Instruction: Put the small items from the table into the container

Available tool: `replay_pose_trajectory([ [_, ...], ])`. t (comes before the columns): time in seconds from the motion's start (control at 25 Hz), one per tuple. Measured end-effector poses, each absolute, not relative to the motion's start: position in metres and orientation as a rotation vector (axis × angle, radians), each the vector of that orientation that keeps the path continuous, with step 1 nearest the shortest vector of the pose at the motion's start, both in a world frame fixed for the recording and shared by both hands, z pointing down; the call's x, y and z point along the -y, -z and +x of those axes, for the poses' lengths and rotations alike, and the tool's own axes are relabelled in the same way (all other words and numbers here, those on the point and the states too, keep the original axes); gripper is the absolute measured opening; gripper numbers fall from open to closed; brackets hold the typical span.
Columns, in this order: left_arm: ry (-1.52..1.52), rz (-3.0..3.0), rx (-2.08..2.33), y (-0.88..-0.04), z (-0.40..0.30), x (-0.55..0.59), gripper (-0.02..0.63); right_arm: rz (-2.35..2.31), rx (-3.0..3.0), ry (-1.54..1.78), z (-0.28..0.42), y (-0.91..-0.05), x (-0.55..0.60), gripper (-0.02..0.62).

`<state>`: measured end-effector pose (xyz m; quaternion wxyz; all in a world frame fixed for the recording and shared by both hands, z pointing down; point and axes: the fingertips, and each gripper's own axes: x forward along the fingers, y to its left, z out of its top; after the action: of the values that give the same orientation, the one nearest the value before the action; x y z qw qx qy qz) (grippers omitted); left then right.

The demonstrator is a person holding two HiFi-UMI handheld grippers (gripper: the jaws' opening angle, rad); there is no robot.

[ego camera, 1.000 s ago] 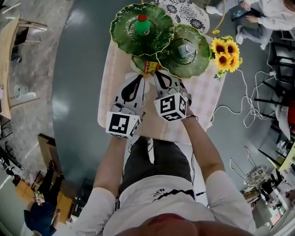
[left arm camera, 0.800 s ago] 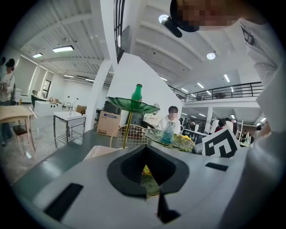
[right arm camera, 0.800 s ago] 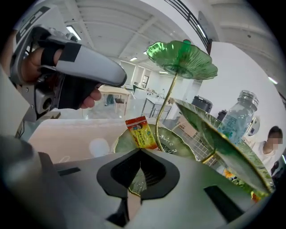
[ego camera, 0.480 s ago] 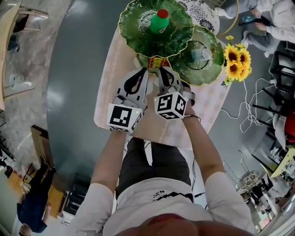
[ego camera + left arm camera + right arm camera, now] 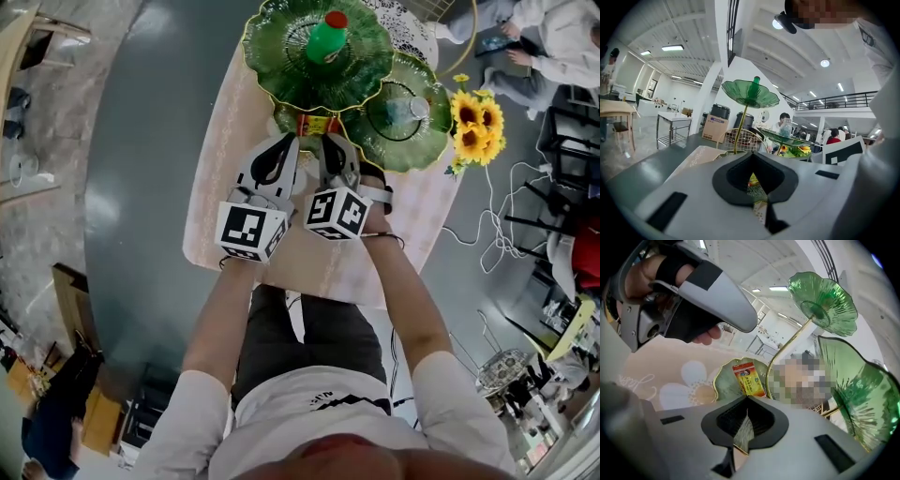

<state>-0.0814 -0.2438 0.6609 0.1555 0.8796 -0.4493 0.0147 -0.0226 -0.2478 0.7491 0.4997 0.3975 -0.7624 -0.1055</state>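
1. The one small item I can spot is a red-and-yellow packet (image 5: 749,378). It lies flat inside the lowest leaf dish (image 5: 723,383) of the green tiered stand, close to that dish's gold stem.
2. The left gripper (image 5: 287,142) has its tips just beside that dish's near rim, on the left. Its tongs are pressed together with nothing pinched.
3. The right gripper (image 5: 329,141) sits just beside the same rim on the right, tilted down toward the dish. Its tongs are also pressed together. Only a sliver of the dish's rim shows through the slit, and I cannot tell whether the tips touch the glass.
4. Above that dish, a green bottle (image 5: 325,37) stands on the top leaf. A glass jar (image 5: 412,108) stands on the middle leaf, up and to the right.
5. The packet looks light, thin and floppy, and its slick wrapper would probably skate on the glass.
6. I'd take the packet by a short end with a narrow pinch.
7. The dish looks brittle on its thin stem, so pressing down on it seems risky.
8. Lying where it does, the packet already seems stowed.
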Motion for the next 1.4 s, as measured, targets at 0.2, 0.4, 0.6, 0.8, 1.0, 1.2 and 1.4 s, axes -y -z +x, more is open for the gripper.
replay_pose_trajectory([
  [0.2,-0.044,2.524,1.285,-0.662,-0.081,0.242,0.007,0.944,1.833,0.235,-0.023,-0.753,0.244,0.017],
  [0.4,-0.047,2.527,1.287,-0.662,-0.082,0.241,0.007,0.944,1.837,0.221,-0.024,-0.754,0.244,0.018],
  [0.6,-0.049,2.534,1.288,-0.659,-0.081,0.239,0.007,0.986,1.857,0.226,-0.022,-0.743,0.241,0.018],
  [0.8,-0.068,2.55,1.28,-0.643,-0.081,0.227,0.006,1.046,1.951,0.161,-0.029,-0.712,0.22,0.017],
  [1.0,-0.089,2.581,1.264,-0.606,-0.08,0.202,0.007,1.137,2.05,0.093,-0.039,-0.657,0.195,0.017],
  [1.2,-0.094,2.599,1.24,-0.562,-0.079,0.169,0.006,1.218,2.105,0.078,-0.044,-0.597,0.175,0.017],
  [1.4,-0.059,2.608,1.237,-0.518,-0.081,0.145,0.006,1.326,2.165,0.037,-0.04,-0.538,0.161,0.015],
])
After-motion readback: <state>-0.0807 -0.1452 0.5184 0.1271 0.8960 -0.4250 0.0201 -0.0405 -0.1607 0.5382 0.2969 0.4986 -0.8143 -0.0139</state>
